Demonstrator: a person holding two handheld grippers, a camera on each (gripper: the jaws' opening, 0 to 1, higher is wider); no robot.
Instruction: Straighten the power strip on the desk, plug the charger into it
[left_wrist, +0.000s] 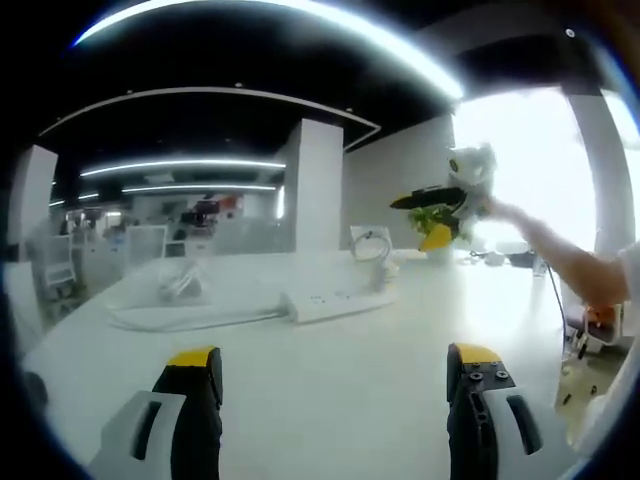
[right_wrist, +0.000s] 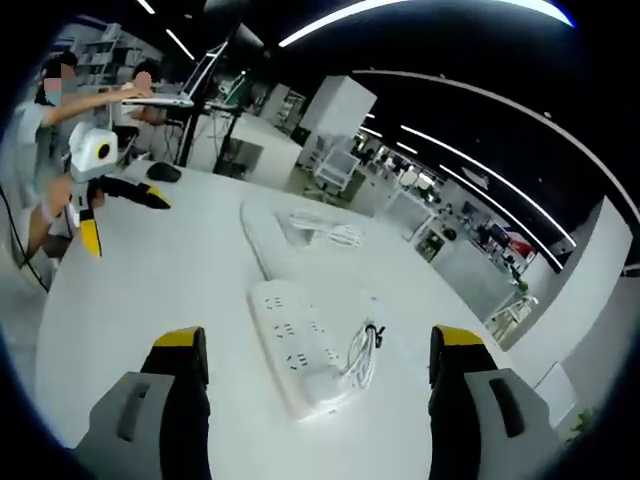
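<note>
White power strip (right_wrist: 303, 345), no legible markings

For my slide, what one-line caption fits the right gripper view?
Open right gripper hovers over a white power strip with its coiled cable on a white desk.

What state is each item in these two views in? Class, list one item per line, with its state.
Power strip: lying flat on the desk, nothing plugged in.
Coiled white cable: bundled, resting against the power strip.
Left hand-held gripper: open, holding nothing, low over the desk.
Right hand-held gripper: open, holding nothing, above the power strip.
</note>
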